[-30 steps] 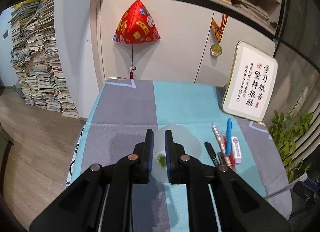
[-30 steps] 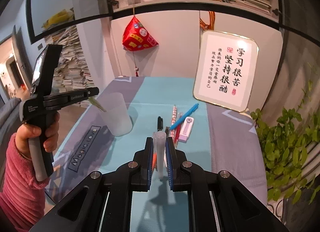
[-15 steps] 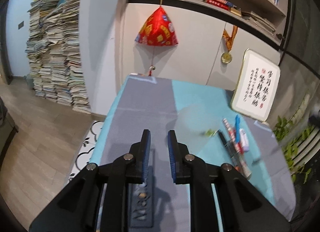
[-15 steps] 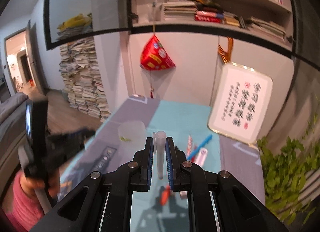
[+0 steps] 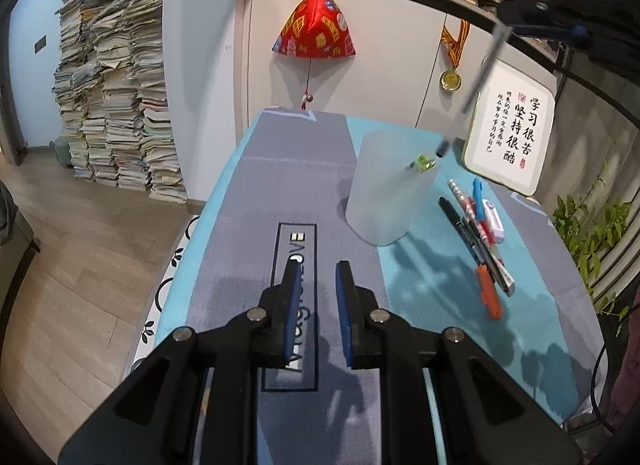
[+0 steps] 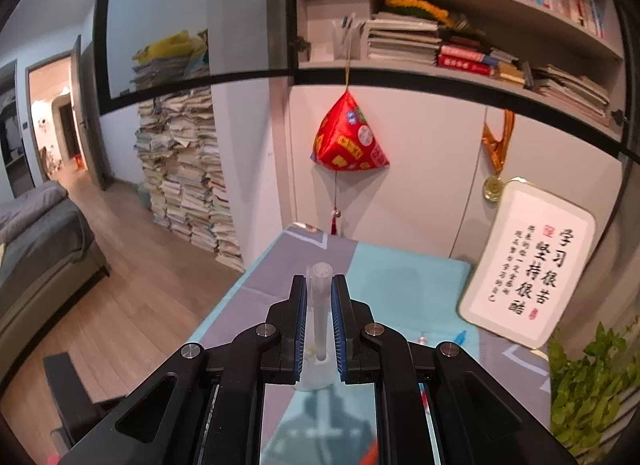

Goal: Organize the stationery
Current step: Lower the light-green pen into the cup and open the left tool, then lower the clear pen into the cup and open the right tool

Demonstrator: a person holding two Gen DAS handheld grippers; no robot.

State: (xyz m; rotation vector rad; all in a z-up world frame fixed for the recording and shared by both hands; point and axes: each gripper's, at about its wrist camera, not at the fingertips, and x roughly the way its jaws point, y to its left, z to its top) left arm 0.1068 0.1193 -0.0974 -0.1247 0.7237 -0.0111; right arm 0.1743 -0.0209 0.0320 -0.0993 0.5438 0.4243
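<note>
Covering the table [image 5: 304,169], a grey-teal cloth [image 5: 432,289] faces stacked books [image 5: 116,97].

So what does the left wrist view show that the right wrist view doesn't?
Left wrist only: the frosted cup seen whole, the pens lying beside it, and the empty left tool.
Right wrist only: the clear pen seen close, clamped in the right tool, and the bookshelf.
Both: red ornament, calligraphy plaque, paper stacks.

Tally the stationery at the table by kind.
Frosted cup: 1
Green-topped item in cup: 1
Loose pens: about 5, overlapping
White-pink case: 1
Clear pen in right tool: 1
Total: about 9
</note>
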